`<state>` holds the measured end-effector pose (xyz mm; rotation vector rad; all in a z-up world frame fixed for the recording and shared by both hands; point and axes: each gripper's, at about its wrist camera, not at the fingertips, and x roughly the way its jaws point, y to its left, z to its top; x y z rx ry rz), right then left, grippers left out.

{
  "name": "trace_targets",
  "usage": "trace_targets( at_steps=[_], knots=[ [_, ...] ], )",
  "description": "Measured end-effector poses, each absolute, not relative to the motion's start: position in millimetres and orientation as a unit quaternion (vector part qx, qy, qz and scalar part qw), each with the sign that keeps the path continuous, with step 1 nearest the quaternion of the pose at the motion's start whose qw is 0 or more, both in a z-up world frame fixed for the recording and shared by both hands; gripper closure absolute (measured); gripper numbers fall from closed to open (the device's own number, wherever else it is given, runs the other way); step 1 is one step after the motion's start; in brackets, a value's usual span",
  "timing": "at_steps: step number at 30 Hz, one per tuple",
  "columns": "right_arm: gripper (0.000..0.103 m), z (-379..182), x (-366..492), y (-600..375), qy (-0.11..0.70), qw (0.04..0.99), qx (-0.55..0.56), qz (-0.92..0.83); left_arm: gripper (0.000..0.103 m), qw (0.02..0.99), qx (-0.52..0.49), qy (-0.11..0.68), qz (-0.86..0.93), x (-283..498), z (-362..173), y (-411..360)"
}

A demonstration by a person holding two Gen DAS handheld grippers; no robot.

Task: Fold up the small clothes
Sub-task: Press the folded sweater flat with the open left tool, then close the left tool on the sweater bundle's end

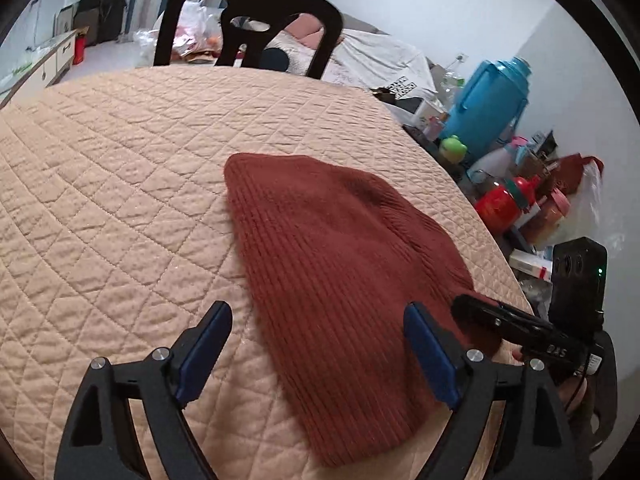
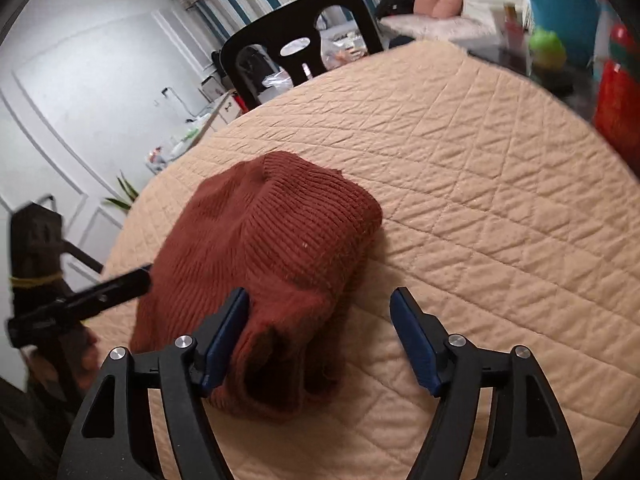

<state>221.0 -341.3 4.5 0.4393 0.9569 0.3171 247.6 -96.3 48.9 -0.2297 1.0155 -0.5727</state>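
A rust-red ribbed knit hat [image 1: 340, 264] lies flat on the quilted beige table cover [image 1: 120, 168]. My left gripper [image 1: 316, 316] hovers over the hat's near edge, open, with the knit lying below the gap between its blue pads [image 1: 208, 344]. In the right wrist view the hat [image 2: 272, 240] looks bunched, with a fold raised at its near end. My right gripper [image 2: 320, 300] stands open there; its left pad [image 2: 226, 336] is against the knit and its right pad is over bare quilt. Each view shows a black finger of the other gripper [image 1: 508, 322] [image 2: 100, 298] at the hat's side.
A black chair [image 1: 248, 20] stands at the table's far edge. At the right, off the quilt, stand a blue thermos jug [image 1: 492, 100], a green toy [image 1: 454, 148], red containers [image 1: 500, 204] and other clutter. A bed with pillows lies behind.
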Motion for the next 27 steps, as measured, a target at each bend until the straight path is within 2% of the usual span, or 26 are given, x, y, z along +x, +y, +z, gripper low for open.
trace_targets(
  at_steps=[4,15,19,22,24,26,27],
  knots=[
    [0.030,1.1,233.4,-339.9,0.465,0.841,0.223,0.164,0.014,0.803,-0.151,0.501,-0.283,259.2,39.7,-94.0],
    [0.028,-2.9,249.2,-339.6,0.472,0.821,0.258,0.193,0.014,0.782,-0.176,0.520,-0.296,271.4,29.2,-101.4],
    [0.028,-2.3,250.1,-336.2,0.472,0.823,0.248,0.193,0.018,0.776,-0.190,0.523,-0.297,275.1,27.4,-99.9],
    [0.034,-1.5,249.6,-333.3,0.475,0.826,0.237,0.189,0.030,0.778,-0.183,0.525,-0.292,276.0,27.7,-101.1],
    [0.048,-0.9,250.2,-331.4,0.476,0.826,0.235,0.191,0.035,0.779,-0.183,0.527,-0.287,276.4,27.3,-99.7],
    [0.054,-1.2,250.4,-330.6,0.477,0.823,0.239,0.194,0.044,0.779,-0.182,0.529,-0.282,277.6,27.2,-96.8],
    [0.056,-0.7,250.0,-330.4,0.477,0.824,0.236,0.192,0.045,0.780,-0.183,0.529,-0.280,277.3,27.6,-95.8]
  ],
)
